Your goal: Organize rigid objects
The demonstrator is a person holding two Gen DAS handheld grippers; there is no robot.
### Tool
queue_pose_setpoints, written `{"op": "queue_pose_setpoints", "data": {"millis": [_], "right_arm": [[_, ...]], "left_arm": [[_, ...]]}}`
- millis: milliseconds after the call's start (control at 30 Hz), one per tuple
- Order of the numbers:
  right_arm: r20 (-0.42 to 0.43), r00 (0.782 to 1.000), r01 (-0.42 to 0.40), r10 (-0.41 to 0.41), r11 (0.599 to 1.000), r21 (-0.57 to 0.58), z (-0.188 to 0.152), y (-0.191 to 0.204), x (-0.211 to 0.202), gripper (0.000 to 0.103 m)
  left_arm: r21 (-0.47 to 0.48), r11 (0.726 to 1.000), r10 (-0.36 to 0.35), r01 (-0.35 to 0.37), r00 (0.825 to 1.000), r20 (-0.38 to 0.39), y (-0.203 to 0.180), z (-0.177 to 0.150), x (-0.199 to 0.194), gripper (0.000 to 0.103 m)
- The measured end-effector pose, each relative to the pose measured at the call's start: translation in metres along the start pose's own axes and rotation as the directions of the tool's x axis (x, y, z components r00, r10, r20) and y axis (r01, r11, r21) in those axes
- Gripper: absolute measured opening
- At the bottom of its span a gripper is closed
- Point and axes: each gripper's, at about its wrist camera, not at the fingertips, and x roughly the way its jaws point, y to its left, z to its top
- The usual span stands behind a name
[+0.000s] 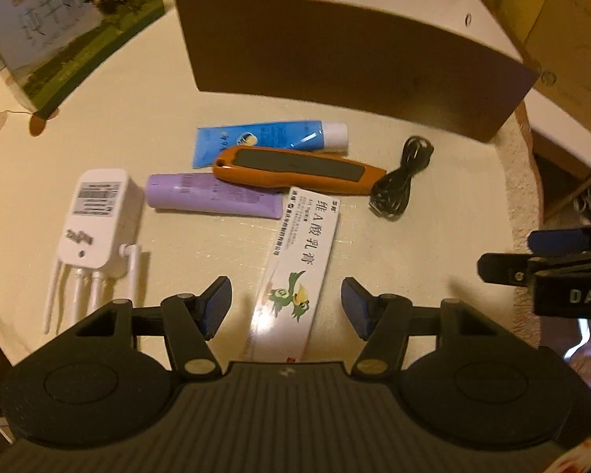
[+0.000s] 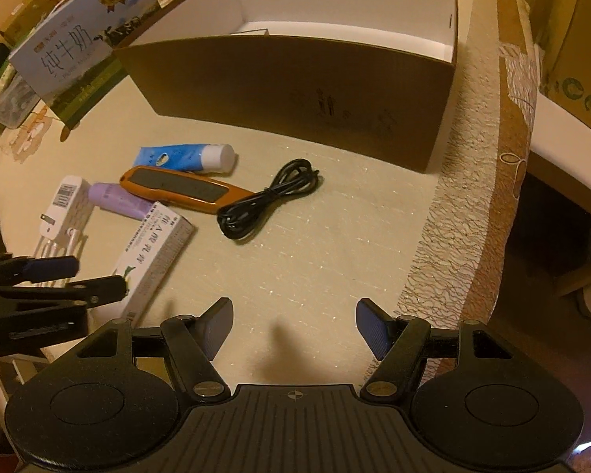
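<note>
On the cream tablecloth lie a white ointment box (image 1: 295,272) (image 2: 153,256), an orange and grey knife-shaped tool (image 1: 299,171) (image 2: 185,189), a purple tube (image 1: 212,197) (image 2: 118,201), a blue tube with a white cap (image 1: 272,142) (image 2: 189,157), a coiled black cable (image 1: 402,181) (image 2: 268,201) and a white adapter with antennas (image 1: 94,220) (image 2: 63,209). My left gripper (image 1: 287,307) is open, its jaws either side of the ointment box's near end. My right gripper (image 2: 294,329) is open and empty over bare cloth. An open brown box (image 2: 295,90) (image 1: 354,75) stands behind.
A milk carton (image 1: 71,35) (image 2: 78,51) stands at the back left. The table edge (image 2: 504,197) with a lace border runs along the right, with cardboard boxes (image 2: 575,79) beyond. Each gripper shows at the edge of the other's view.
</note>
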Motion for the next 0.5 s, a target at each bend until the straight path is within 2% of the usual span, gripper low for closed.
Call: {"op": "queue_pose_setpoints", "data": {"millis": [500], "right_arm": [[0.017, 1.0, 0.012, -0.013, 0.999, 0.043, 0.005, -0.012, 0.015, 0.066]], "left_arm": [[0.026, 0.999, 0.024, -0.024, 1.0, -0.007, -0.01, 0.01, 0.032, 0.057]]}}
